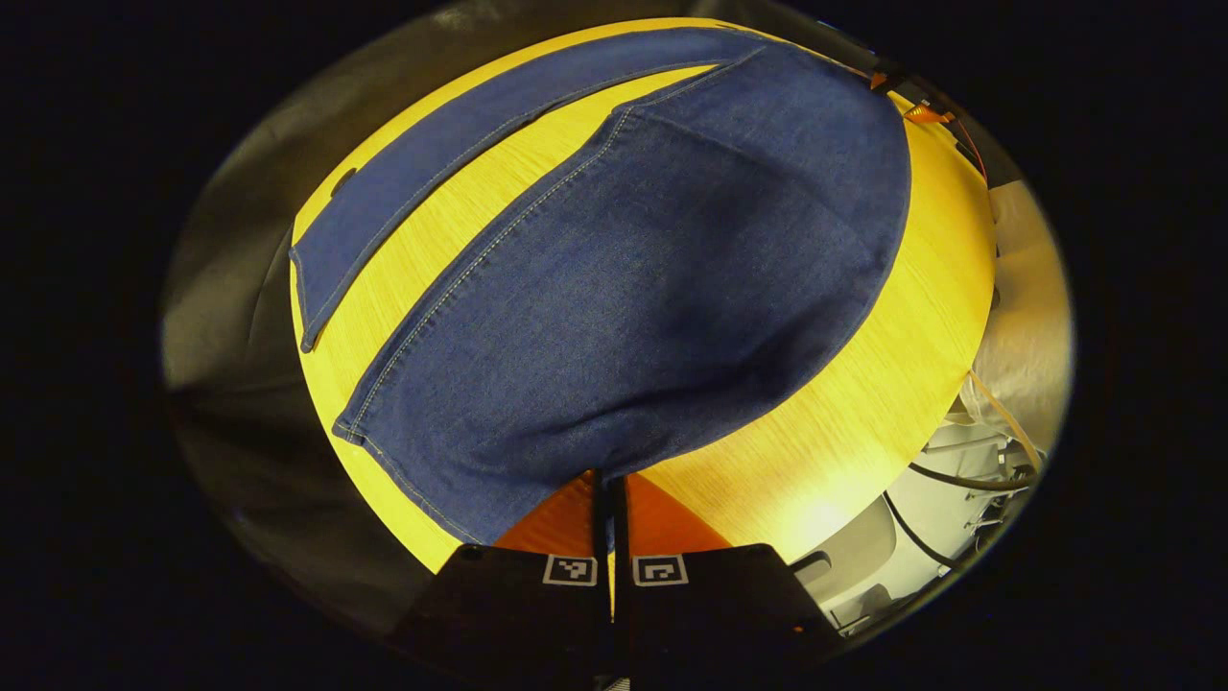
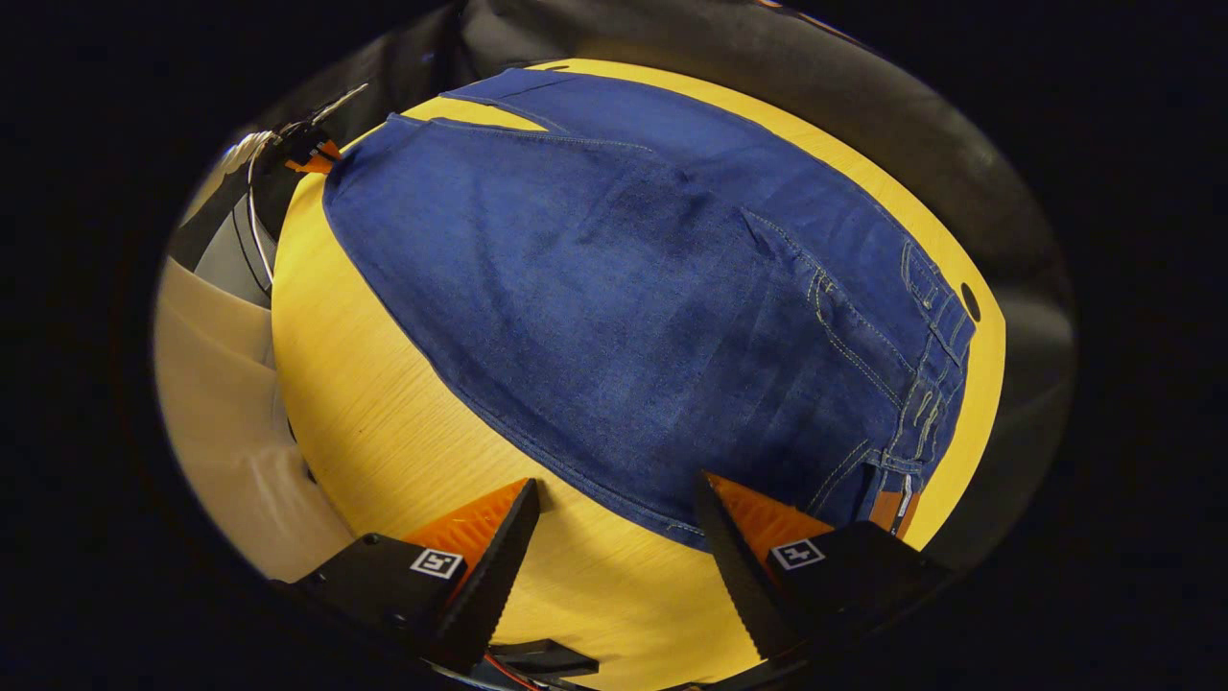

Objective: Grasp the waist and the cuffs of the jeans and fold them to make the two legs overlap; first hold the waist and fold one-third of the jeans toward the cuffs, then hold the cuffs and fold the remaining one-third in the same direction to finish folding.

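Blue jeans [image 1: 662, 288] lie on a round yellow wooden table [image 1: 863, 403], legs spread apart in the left gripper view. The near leg bulges up toward me and the far leg [image 1: 451, 154] lies flat. My left gripper [image 1: 610, 480] is shut, its fingertips pinching the near leg's hem edge. In the right gripper view the jeans [image 2: 624, 288] show the waistband and belt loops [image 2: 935, 317] at the right. My right gripper [image 2: 616, 485] stands open, straddling the near edge of the denim just above the table [image 2: 384, 413], with one finger [image 2: 739, 537] over the cloth close to the waist.
An orange clip with cables [image 2: 307, 154] sits at the table's far edge, also seen as an orange clip [image 1: 923, 112] in the left gripper view. White equipment and black cables [image 1: 959, 480] stand beyond the table's rim. A pale wall panel [image 2: 221, 403] lies past the table's left side.
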{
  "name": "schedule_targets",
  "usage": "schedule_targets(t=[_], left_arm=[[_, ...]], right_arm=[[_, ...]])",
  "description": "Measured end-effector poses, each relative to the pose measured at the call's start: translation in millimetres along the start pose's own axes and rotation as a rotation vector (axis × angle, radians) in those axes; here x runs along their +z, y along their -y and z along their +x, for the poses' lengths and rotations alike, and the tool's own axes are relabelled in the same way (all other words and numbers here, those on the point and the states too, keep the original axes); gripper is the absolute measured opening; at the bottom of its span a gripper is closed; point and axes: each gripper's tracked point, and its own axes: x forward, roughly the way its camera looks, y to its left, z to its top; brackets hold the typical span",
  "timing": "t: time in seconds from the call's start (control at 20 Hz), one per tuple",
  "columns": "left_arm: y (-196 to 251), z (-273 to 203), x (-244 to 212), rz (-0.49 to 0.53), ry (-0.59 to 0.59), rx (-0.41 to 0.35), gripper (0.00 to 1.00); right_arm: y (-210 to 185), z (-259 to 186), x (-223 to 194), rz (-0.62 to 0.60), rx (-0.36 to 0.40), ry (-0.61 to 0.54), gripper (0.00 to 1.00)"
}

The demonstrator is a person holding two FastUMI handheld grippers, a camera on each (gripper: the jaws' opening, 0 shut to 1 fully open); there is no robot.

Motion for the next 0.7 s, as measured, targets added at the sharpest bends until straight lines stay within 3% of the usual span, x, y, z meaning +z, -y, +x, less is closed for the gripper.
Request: schedule_targets(t=[0.15,0.45,0.5,0.55,0.7], left_arm=[[-1,1,2,-0.010,0.000,0.004,0.00],[-4,1,3,-0.023,-0.020,-0.009,0.00],[-4,1,3,-0.027,-0.023,-0.009,0.00],[-4,0,4,-0.033,-0.022,-0.006,0.00],[-5,2,3,-0.041,-0.012,0.003,0.00]], right_arm=[[3,2,1,-0.008,-0.001,-0.005,0.95],[29,6,15,-0.042,-0.015,0.018,0.11],[27,4,16,-0.015,-0.024,0.008,0.13],[28,3,13,0.011,-0.030,0.013,0.06],[29,3,16,0.044,-0.052,0.089,0.05]])
